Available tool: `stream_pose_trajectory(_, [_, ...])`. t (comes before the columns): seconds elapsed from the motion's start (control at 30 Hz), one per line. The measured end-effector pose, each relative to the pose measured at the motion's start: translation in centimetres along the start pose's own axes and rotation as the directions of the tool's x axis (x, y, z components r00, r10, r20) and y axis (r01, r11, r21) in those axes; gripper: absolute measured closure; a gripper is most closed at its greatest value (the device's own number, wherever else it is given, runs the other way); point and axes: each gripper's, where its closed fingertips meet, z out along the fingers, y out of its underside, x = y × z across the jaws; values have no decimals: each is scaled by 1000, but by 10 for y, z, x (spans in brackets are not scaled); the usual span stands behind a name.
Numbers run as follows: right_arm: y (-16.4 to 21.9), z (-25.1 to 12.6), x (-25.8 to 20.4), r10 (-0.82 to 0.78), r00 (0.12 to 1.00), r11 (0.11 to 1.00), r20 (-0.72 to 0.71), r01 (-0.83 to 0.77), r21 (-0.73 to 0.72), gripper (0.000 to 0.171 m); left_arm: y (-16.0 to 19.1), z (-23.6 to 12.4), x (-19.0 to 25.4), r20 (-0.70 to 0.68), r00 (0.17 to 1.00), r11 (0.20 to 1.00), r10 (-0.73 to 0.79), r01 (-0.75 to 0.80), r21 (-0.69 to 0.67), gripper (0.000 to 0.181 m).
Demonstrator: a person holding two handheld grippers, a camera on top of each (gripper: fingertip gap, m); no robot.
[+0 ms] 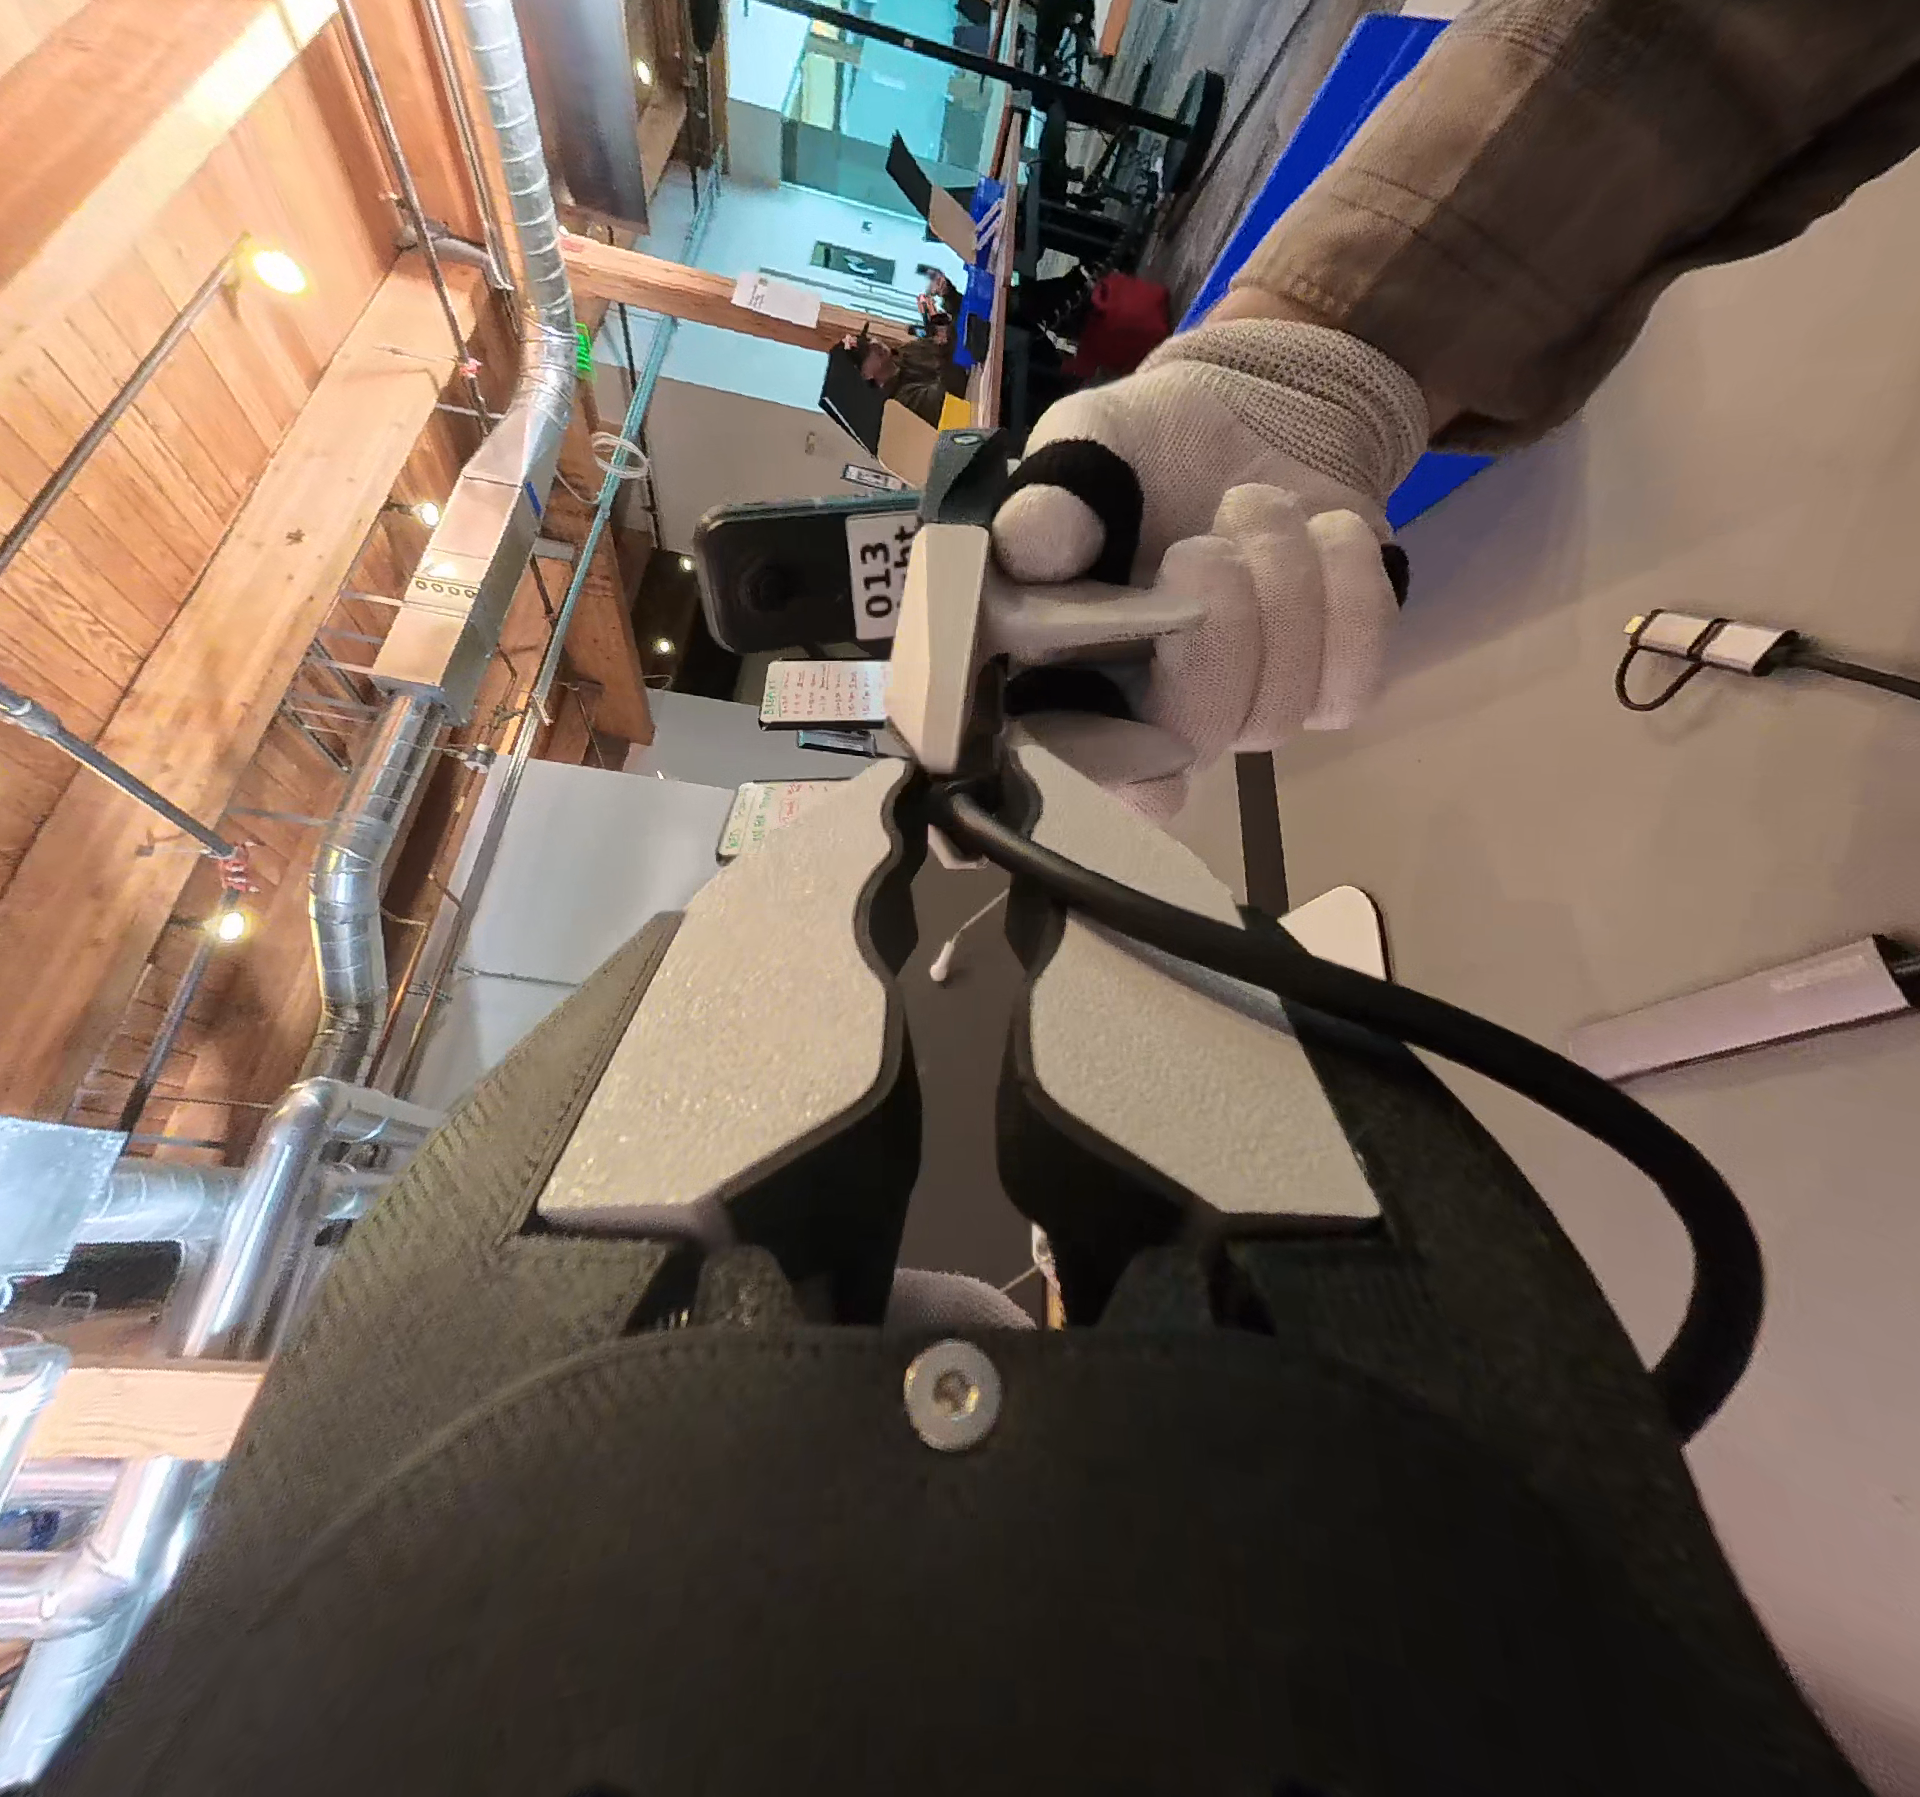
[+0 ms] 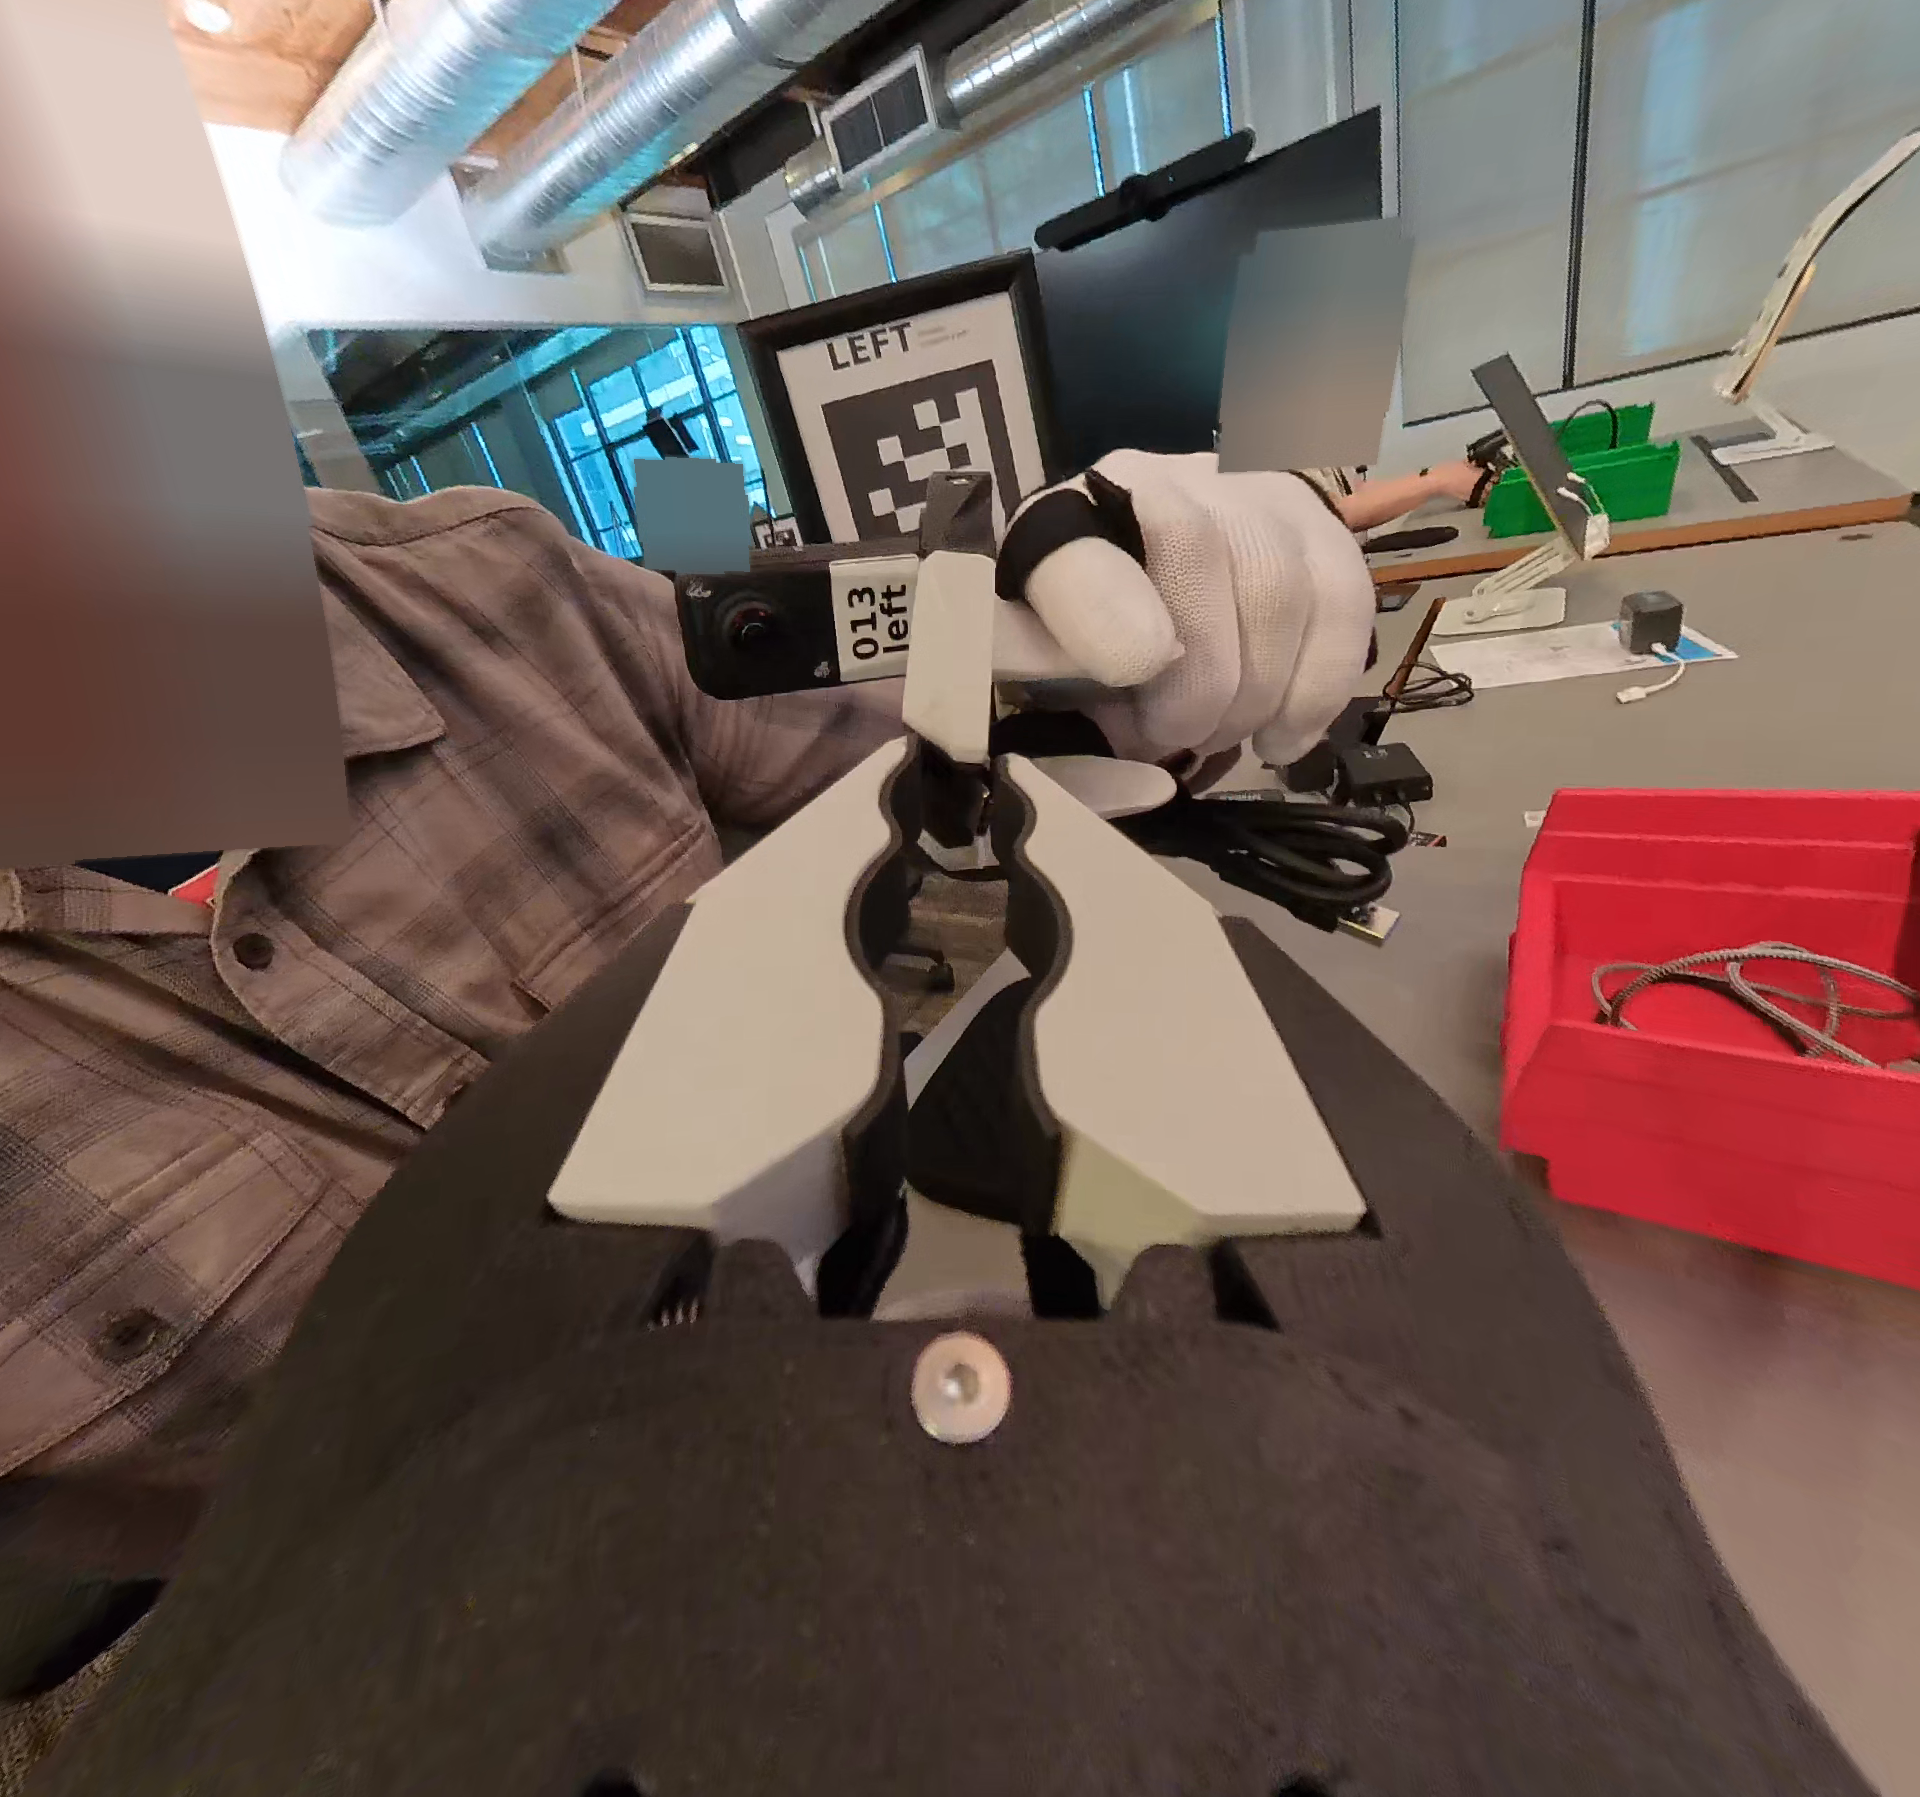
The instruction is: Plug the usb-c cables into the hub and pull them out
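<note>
At frame centre the left tongs (image 1: pixel 951 797) pinch a thick black cable (image 1: pixel 1455 1041); the right tongs (image 2: pixel 954 786) meet them tip to tip, clamped on a dark plug (image 2: pixel 954 797). A hub (image 1: pixel 1714 643) lies on the bench (image 1: pixel 1558 812), at right.

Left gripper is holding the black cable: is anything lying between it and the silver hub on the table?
Nothing visible. The table between the left gripper and the hub is bare; only the black cable's own slack loops past the hub. The right gripper meets the cable's end, away from the hub.
</note>
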Motion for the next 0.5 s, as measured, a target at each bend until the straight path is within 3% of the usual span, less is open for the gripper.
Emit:
stream_pose_trajectory(0.23, [-8,-4,-2,-66,997,998,-29,67,11,165,3,2,-8,84,996,999,-39,38,16,166])
stream_pose_trajectory(0.37, [-14,-9,-1,-81,995,996,-60,83,21,165,8,1,-14,109,983,989,-145,144,23,149])
stream_pose_trajectory(0.5, [-15,-10,0,-87,993,996,-74,89,25,165,6,2,-10,112,978,984,-176,174,27,155])
